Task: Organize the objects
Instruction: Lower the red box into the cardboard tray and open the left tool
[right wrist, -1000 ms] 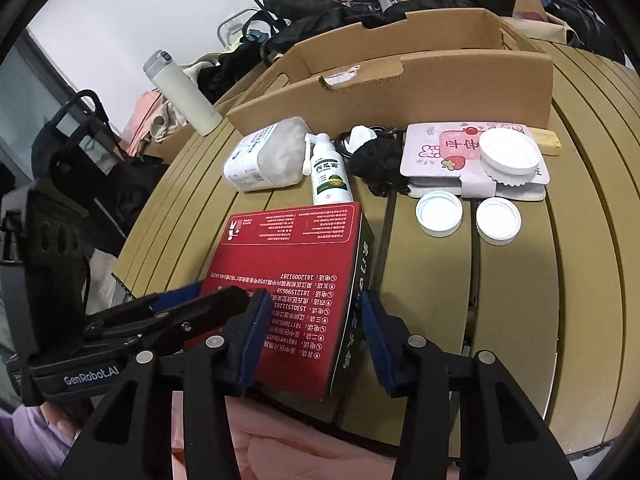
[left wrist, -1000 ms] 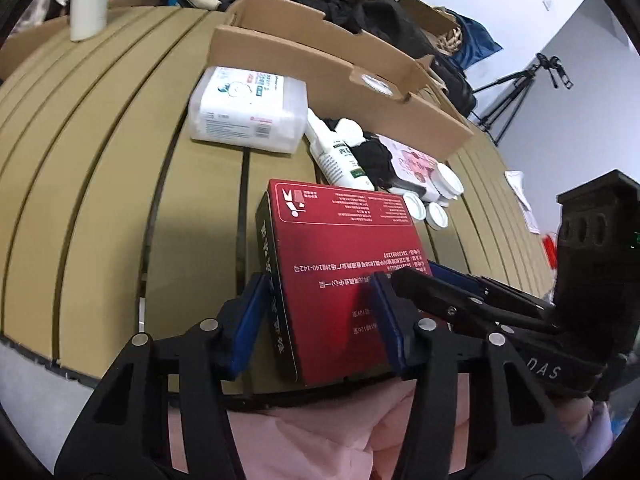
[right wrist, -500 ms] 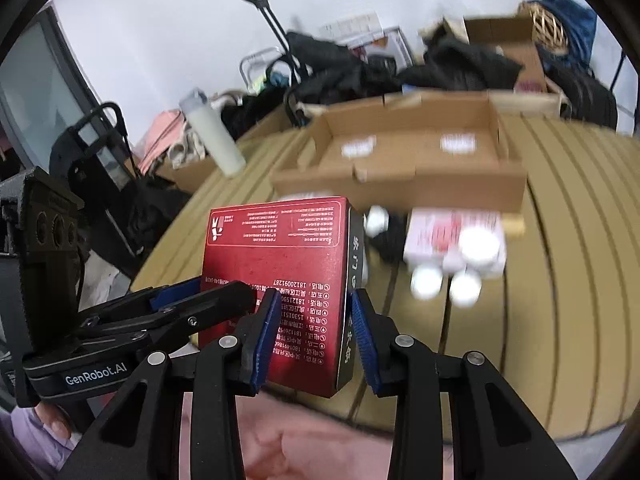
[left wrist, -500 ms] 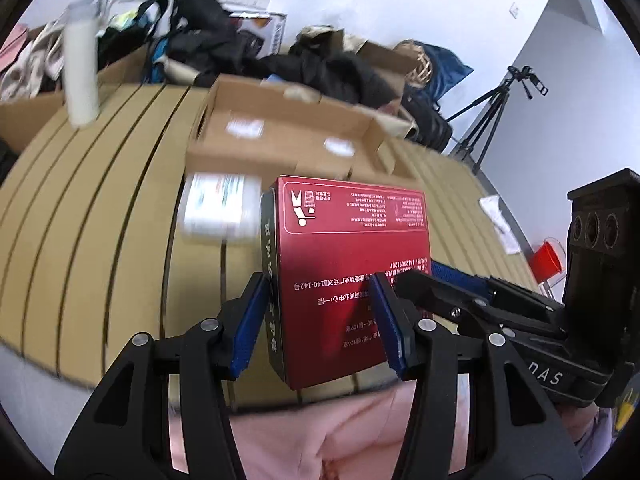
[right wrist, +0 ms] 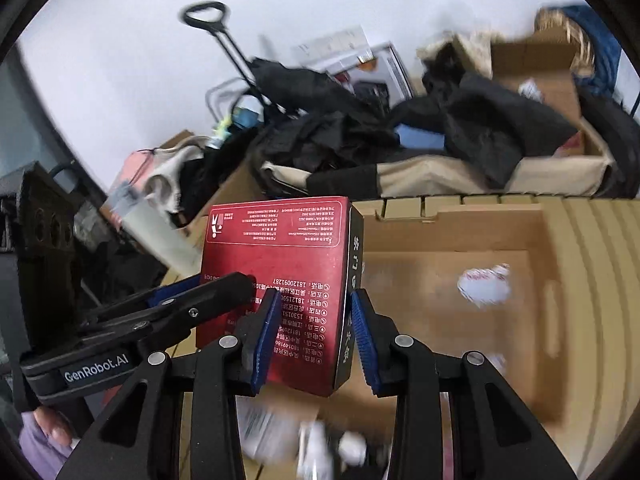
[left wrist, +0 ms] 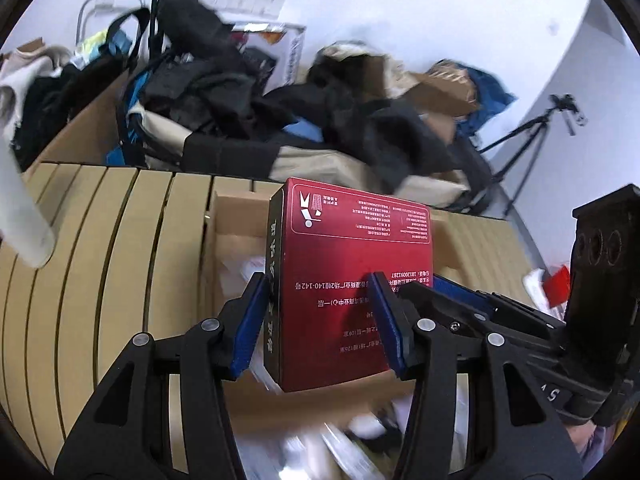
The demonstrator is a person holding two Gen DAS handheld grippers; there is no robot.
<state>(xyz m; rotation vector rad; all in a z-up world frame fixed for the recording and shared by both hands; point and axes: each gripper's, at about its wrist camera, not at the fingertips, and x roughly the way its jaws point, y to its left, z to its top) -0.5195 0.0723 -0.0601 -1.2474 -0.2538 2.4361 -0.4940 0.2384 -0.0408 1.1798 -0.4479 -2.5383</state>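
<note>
A flat red box [left wrist: 352,276] with white print is held in the air between both grippers. My left gripper [left wrist: 316,320] is shut on its left edge. My right gripper [right wrist: 314,332] is shut on its right edge [right wrist: 304,280]. The box hangs above the open cardboard box [right wrist: 460,304] on the slatted wooden table [left wrist: 100,264]. The cardboard box also shows in the left wrist view [left wrist: 236,232], mostly hidden behind the red box. Blurred white items [right wrist: 320,444] lie on the table below, near the cardboard box's front wall.
A white bottle [left wrist: 20,216] stands at the left of the table. Piles of dark clothes and bags [left wrist: 280,120] lie beyond the far edge. A tripod [left wrist: 532,144] stands at the right. A white label [right wrist: 484,284] is stuck inside the cardboard box.
Both grippers have lifted the red box off the table and carried it up and forward, over the open cardboard box. The table items have dropped low in both views.
</note>
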